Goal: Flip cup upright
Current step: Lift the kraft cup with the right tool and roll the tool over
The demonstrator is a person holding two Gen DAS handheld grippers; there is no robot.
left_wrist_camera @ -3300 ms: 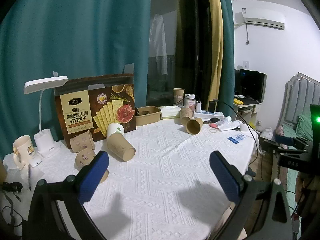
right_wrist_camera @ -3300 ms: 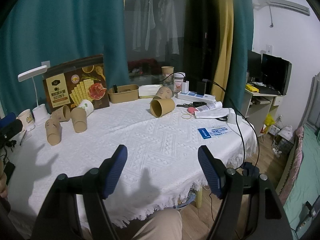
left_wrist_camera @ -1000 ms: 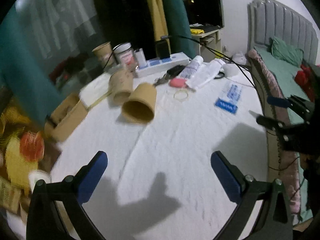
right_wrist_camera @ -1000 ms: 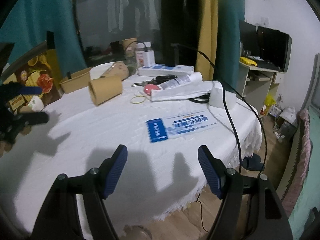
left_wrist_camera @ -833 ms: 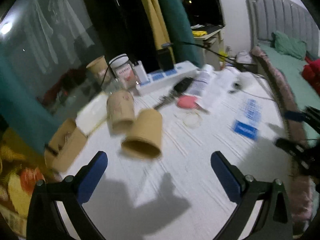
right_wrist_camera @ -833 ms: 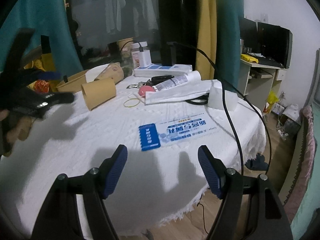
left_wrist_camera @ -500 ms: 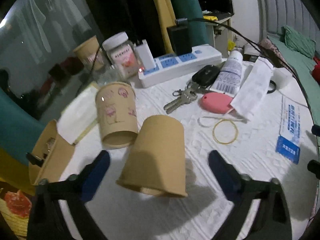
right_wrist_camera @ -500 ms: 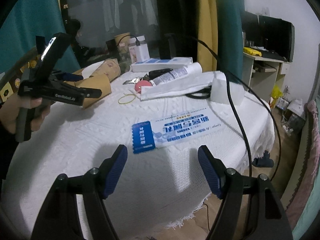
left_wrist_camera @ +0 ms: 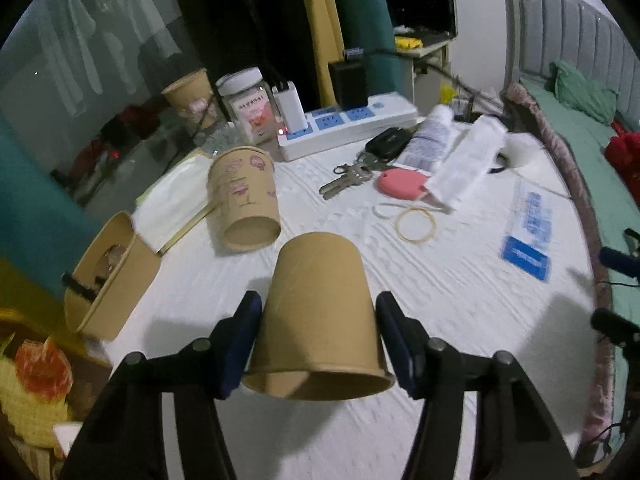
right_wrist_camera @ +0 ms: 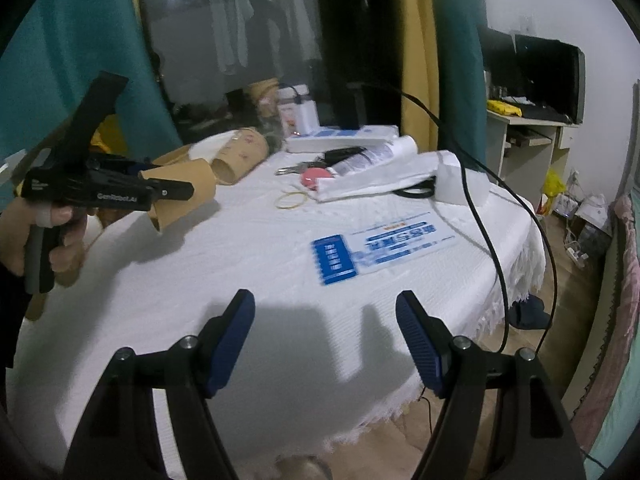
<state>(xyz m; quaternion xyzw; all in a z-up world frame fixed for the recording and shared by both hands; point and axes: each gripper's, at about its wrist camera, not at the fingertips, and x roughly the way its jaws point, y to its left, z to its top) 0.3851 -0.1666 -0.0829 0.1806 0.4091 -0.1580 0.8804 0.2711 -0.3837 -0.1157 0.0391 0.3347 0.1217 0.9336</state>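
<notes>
A plain brown paper cup [left_wrist_camera: 318,316] lies on its side on the white tablecloth [left_wrist_camera: 460,320], its open mouth toward the camera. My left gripper [left_wrist_camera: 318,346] has a blue pad on each side of the cup and is closed on its walls. The right wrist view shows the same cup [right_wrist_camera: 180,196] held in the left gripper [right_wrist_camera: 160,188], tilted with its mouth low. A second cup [left_wrist_camera: 244,200] with pink print lies on its side just behind. My right gripper [right_wrist_camera: 324,340] is open and empty over the table's front edge.
A brown paper box [left_wrist_camera: 108,276] stands at left. Behind are a power strip [left_wrist_camera: 348,124], a jar [left_wrist_camera: 248,106], an upright cup [left_wrist_camera: 192,96], keys [left_wrist_camera: 348,178], a pink pouch [left_wrist_camera: 402,182], a rubber band [left_wrist_camera: 416,220] and a blue card [right_wrist_camera: 376,248]. A black cable [right_wrist_camera: 480,208] crosses the right edge.
My left gripper swung from the left side of the table to the plain brown cup, moved in around it and closed on it. My right gripper drifted slightly and stayed open.
</notes>
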